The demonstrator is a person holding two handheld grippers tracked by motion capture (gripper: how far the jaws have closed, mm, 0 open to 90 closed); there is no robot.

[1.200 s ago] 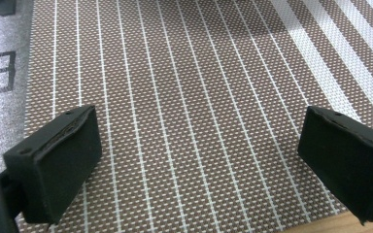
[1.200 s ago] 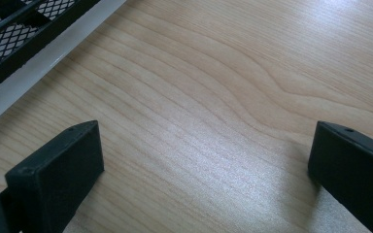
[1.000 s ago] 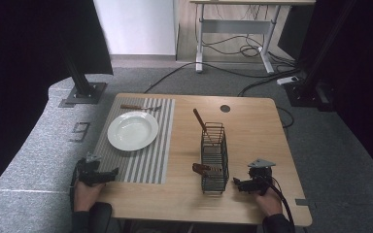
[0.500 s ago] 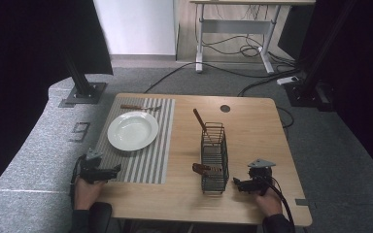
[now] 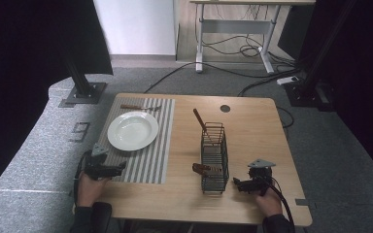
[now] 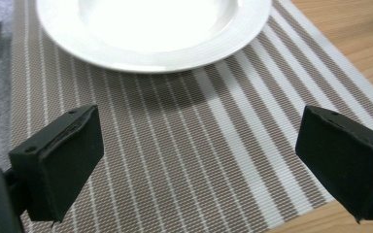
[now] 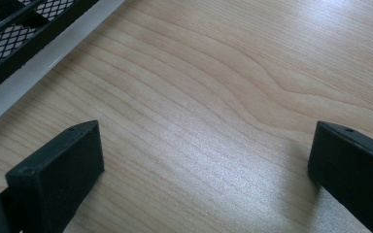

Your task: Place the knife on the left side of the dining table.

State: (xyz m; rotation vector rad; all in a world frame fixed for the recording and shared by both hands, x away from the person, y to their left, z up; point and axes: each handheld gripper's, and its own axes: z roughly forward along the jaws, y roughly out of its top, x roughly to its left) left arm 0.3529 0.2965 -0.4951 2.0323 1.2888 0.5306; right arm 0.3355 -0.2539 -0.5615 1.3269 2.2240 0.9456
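A white plate [image 5: 132, 130] rests on a striped placemat [image 5: 150, 155] at the table's left. A black wire basket [image 5: 214, 158] stands mid-table with one brown-handled utensil [image 5: 200, 120] leaning out of its far end and another [image 5: 202, 169] poking out of its left side. A further brown-handled utensil [image 5: 135, 107] lies on the mat beyond the plate. My left gripper [image 5: 119, 169] hovers open over the mat's near left corner; its view has the plate [image 6: 150, 29] just ahead. My right gripper [image 5: 236, 184] is open over bare wood, right of the basket [image 7: 9, 29].
The wooden table [image 5: 252, 131] has a round cable hole [image 5: 225, 108] near its far edge. Grey carpet surrounds it, with a black stand base [image 5: 81, 92] at the far left and a desk with cables [image 5: 233, 48] beyond.
My left gripper has crept slightly right and toward the mat. The right gripper, basket and plate stay where they were.
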